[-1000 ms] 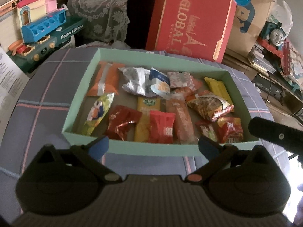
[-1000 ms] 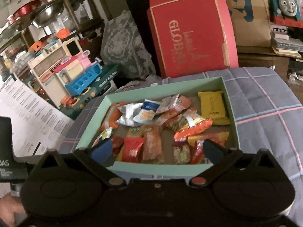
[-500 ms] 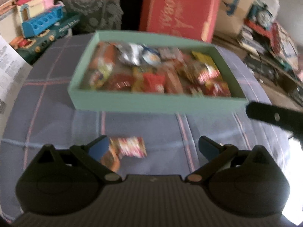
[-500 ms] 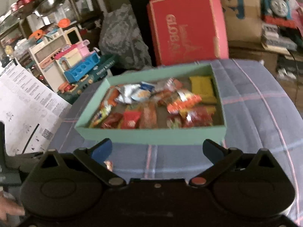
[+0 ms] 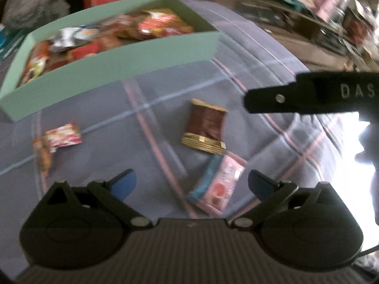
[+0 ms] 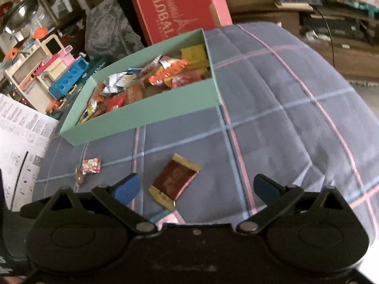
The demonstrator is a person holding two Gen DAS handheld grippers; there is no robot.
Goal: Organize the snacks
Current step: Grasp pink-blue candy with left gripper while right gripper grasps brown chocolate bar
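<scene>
Left gripper (image 5: 191, 184): we found its 2 blue-tipped fingers (image 5: 124, 184) spread wide at the bottom of the left wrist view, grasping nothing, above the plaid cloth.
Right gripper (image 6: 196, 187): we noted its fingers (image 6: 126, 187) equally released and empty at the bottom of the right wrist view; we also saw its black body, lettered "DAS", enter the left wrist view from the right edge.
Green box (image 6: 142, 116): we logged it in the upper left of both views, open-topped and filled with mixed snack packets (image 6: 165, 75); we could not tell the packets apart in the blurred left view.
Brown wafer packet (image 5: 205, 126): it lay flat on the cloth at centre frame, gold bands at both ends, apart from the box; in the right wrist view (image 6: 174, 179) it sat between the 2 finger tips, lower centre.
Pink-and-blue packet (image 5: 216, 184): it lay just below the brown one, between the left gripper's fingers, lower centre.
Small red-and-white packet (image 5: 62, 137): it sat at the left of the frame, touching a small orange-brown wrapper (image 5: 43, 156).
Plaid cloth (image 6: 284, 118): blue-grey with pink and pale blue lines, it carried the box and all loose snacks.
Red carton (image 6: 175, 7): it stood behind the box, top of frame, lettered "GLOBAL".
</scene>
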